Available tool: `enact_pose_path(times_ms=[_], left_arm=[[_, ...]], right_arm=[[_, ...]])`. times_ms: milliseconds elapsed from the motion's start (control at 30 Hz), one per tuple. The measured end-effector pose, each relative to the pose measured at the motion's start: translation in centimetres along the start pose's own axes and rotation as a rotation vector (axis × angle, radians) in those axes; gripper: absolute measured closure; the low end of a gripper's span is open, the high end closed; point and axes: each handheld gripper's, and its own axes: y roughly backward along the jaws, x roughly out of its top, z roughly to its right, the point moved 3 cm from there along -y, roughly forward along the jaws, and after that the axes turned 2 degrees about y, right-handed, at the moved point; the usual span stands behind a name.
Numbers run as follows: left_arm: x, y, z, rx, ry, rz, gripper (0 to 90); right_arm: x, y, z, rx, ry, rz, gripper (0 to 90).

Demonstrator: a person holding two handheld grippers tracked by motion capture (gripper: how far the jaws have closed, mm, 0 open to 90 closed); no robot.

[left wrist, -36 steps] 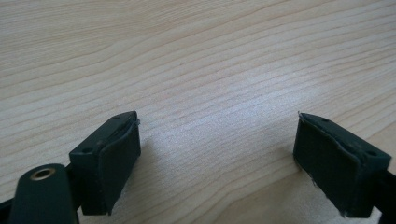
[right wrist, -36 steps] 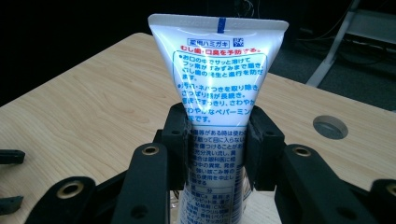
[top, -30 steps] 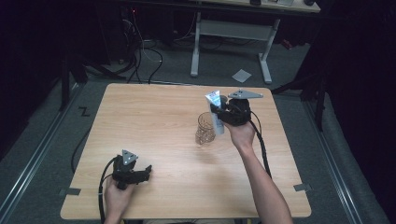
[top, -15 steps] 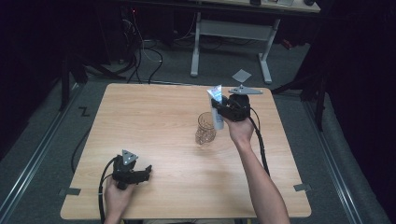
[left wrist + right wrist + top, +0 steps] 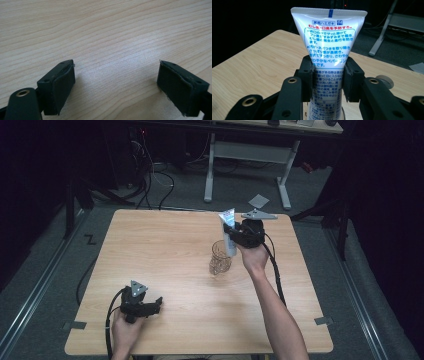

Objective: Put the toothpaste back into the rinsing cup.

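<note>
- Near edge of the wooden table [image 5: 165, 245], at about seven o'clock from its middle: left gripper [image 5: 156, 304] lying low over the bare wood in the person's left hand [image 5: 125, 330], jaws pointing toward three o'clock.
- Seen in the left gripper view with jaws spread wide, pads [image 5: 60, 86] well apart, nothing but table grain [image 5: 107, 37] between them.
- Black cable [image 5: 111, 312] looping from that gripper back over the near edge.
- Farther in, just right of centre: clear glass cup [image 5: 220, 257] standing upright on the table.
- Directly above the cup, toward one o'clock: white toothpaste tube [image 5: 228, 231] held upright, flat crimped end on top, lower end dipping at the cup's mouth; whether touching the glass, impossible to tell.
- Right gripper [image 5: 234, 234] clamped on the tube from the three o'clock side, held by the right hand [image 5: 254, 256], grey plate [image 5: 259, 214] on top.
- In the right gripper view: both pads [image 5: 308, 75] pressed against the tube [image 5: 328, 45] at mid-length, blue and red printed text facing the camera.
- Beyond the far edge, at twelve o'clock: grey floor [image 5: 180, 195], legs of a white-framed desk [image 5: 245, 155], tangled cables [image 5: 150, 165] in the dark.
</note>
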Motion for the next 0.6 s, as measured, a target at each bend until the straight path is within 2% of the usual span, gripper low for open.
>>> enact_pose_path(times_ms=[300, 600], left_arm=[[0.0, 0.0, 0.0, 0.000, 0.000, 0.000, 15.1], [0.0, 0.0, 0.0, 0.000, 0.000, 0.000, 15.1]], right_arm=[[0.2, -0.9, -0.4, 0.006, 0.011, -0.001, 65.0], [0.1, -2.1, -0.9, -0.016, 0.048, -0.032, 64.8]])
